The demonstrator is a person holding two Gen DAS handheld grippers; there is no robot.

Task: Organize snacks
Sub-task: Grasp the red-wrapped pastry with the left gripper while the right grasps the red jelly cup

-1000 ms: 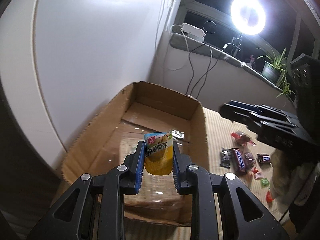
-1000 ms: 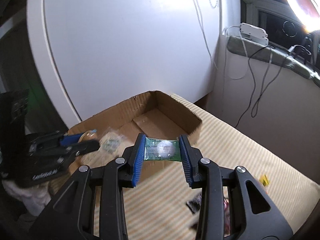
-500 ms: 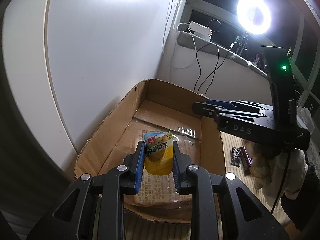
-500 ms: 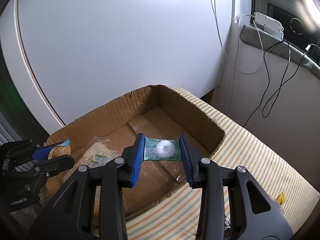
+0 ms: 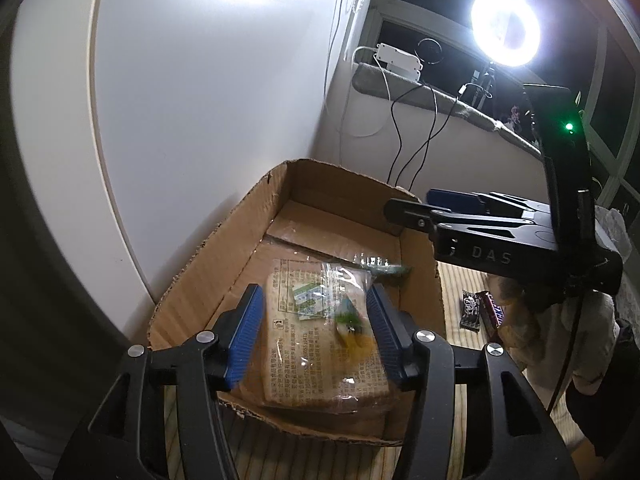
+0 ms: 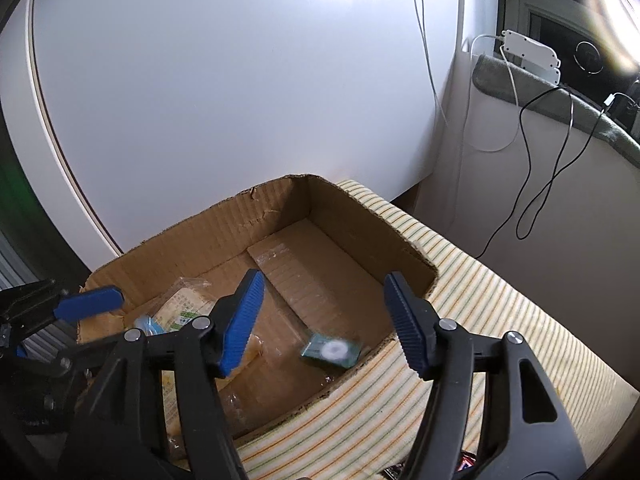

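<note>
Cardboard box [image 5: 256, 216] sits below and ahead of both tools, on a striped mat [image 6: 500, 320]. Left hand-held gripper [image 5: 316, 336]: jaws have just been opening, now apart, gripping nothing; a blurred yellow pouch [image 5: 352, 330] shows between its blue pads, clear of both, over a clear-wrapped biscuit pack [image 5: 320, 360] inside the box. Right hand-held gripper [image 6: 324, 322]: jaws have just been opening, now wide, empty; a blurred green packet [image 6: 331, 350] lies below them in the box. Chocolate bars [image 5: 482, 314] lie right of the box.
</note>
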